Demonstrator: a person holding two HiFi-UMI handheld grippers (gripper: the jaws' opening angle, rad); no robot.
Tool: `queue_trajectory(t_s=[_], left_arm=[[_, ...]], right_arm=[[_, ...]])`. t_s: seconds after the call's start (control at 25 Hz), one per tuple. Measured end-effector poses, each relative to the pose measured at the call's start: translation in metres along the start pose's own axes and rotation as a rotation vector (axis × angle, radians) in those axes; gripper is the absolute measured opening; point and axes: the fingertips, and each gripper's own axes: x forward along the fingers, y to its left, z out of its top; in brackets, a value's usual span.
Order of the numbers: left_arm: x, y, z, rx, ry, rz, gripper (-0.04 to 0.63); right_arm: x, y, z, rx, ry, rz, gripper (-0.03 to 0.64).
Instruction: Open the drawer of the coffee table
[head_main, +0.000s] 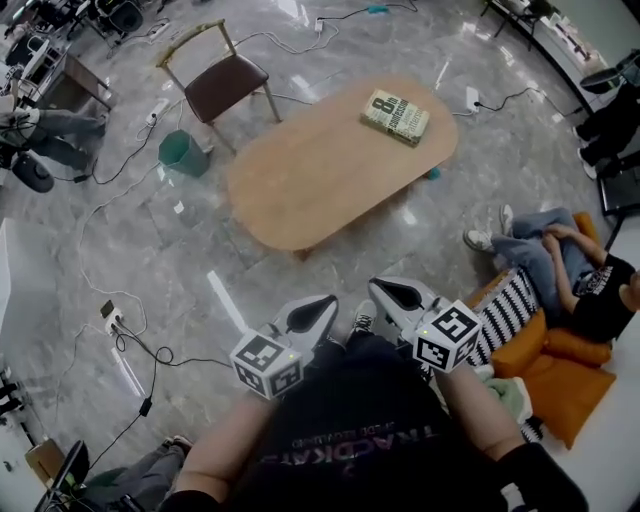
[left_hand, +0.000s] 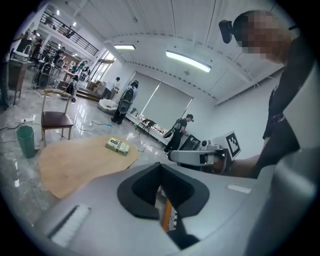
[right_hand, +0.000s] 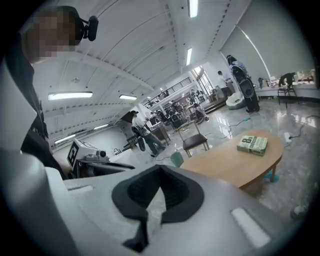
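An oval wooden coffee table (head_main: 330, 170) stands on the grey floor ahead of me, with a green book (head_main: 395, 116) lying near its far right end. No drawer shows in any view. My left gripper (head_main: 325, 303) and right gripper (head_main: 388, 289) are held close to my body, well short of the table, both shut with nothing between the jaws. In the left gripper view the table (left_hand: 80, 160) lies to the left with the book (left_hand: 117, 145) on it, and the right gripper (left_hand: 172, 156) shows beyond. The right gripper view has the table (right_hand: 235, 162) and book (right_hand: 253, 144) at the right.
A wooden chair (head_main: 225, 80) and a green bin (head_main: 183, 153) stand left of the table. Cables and power strips run over the floor. A person sits on an orange and striped seat (head_main: 560, 370) at the right. Other people stand far off.
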Motion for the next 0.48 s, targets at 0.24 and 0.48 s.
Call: queue_trajectory(t_s=[0.24,0.48], left_arm=[[-0.029,0.022,-0.012,-0.039,-0.018,-0.015,0.0],[-0.038,0.037,-0.017,-0.074,-0.036,0.02,0.002]], right_arm=[[0.025,0.028,-0.008,-0.055,0.04,-0.04,0.0],[0.041,0.031,-0.025,-0.112,0.114,-0.023,0.0]])
